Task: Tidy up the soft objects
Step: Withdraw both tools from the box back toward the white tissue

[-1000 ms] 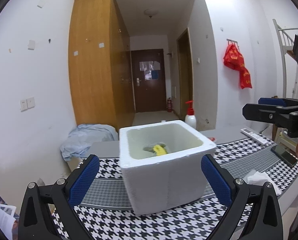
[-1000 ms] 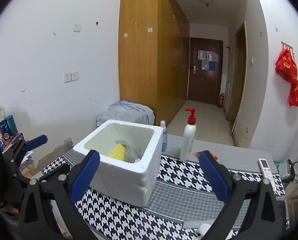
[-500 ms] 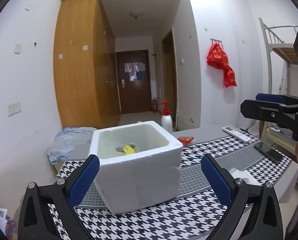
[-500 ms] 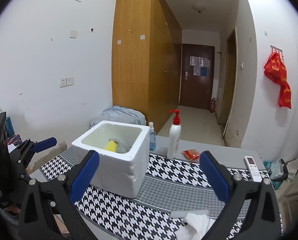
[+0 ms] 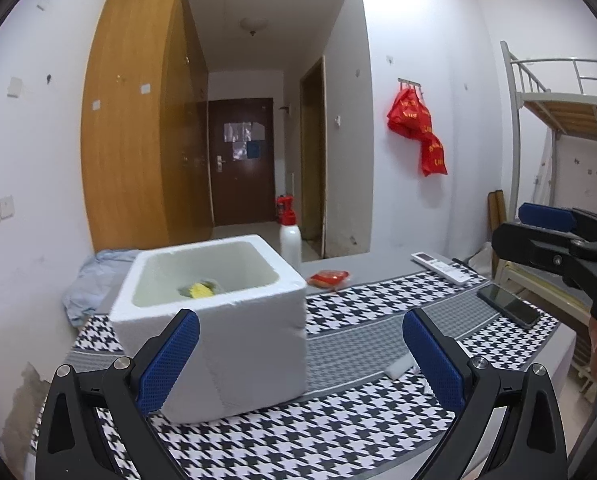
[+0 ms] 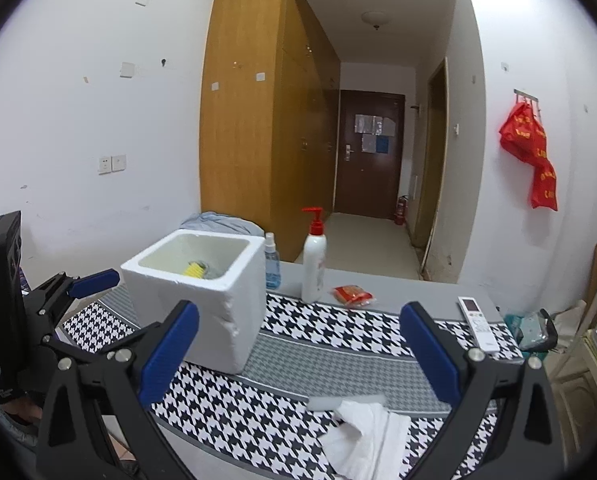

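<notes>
Right gripper (image 6: 298, 350): blue pads spread wide, gripping nothing, hovering above the houndstooth table runner (image 6: 298, 332). Just below and ahead of its pads a crumpled white cloth (image 6: 364, 440) is lying on the runner, touching a white foam block (image 6: 344, 402) at its far edge; both are sitting loose outside the box, so, as a judgement, they are the soft items waiting to be collected, and the wide stance suits dropping over the cloth. To the front left of this claw a white polystyrene box (image 6: 214, 312) is standing open-topped, holding a yellow sponge (image 6: 194, 269) beside something grey too small to name. Beyond the box a blue spray bottle (image 6: 272, 262) and a red-capped pump bottle (image 6: 313, 258) are standing; further right a red snack packet (image 6: 352, 294) and a white remote control (image 6: 478, 322) are lying, well apart from the cloth. Left gripper (image 5: 298, 354): pads likewise spread and empty, facing the box's near wall, apparently parked aside while the right one is working. A dark phone (image 5: 508, 310) is lying to its far right.
</notes>
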Tool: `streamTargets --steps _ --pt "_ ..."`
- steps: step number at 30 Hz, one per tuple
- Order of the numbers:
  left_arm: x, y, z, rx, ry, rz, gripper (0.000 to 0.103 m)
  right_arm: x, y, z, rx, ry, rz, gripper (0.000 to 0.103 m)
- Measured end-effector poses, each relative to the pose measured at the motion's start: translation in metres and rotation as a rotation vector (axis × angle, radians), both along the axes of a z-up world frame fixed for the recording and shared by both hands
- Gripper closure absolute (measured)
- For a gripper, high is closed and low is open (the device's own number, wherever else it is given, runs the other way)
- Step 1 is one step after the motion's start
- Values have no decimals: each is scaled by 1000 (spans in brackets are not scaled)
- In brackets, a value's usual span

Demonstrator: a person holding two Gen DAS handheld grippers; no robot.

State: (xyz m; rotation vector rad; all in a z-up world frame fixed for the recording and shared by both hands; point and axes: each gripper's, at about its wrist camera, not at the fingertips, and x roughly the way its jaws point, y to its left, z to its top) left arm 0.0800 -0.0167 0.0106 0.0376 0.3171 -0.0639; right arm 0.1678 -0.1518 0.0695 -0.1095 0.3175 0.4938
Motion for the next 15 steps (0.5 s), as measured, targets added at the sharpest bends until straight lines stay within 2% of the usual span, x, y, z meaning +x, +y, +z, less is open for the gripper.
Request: streamTargets --steps 10,15 --pt "7 -12 -14 -17 3 -10 1 -1 -25 -26 8 33 -118 1" --pt "9 -16 -18 -18 1 -22 1 0 -33 -36 12 51 -142 1"
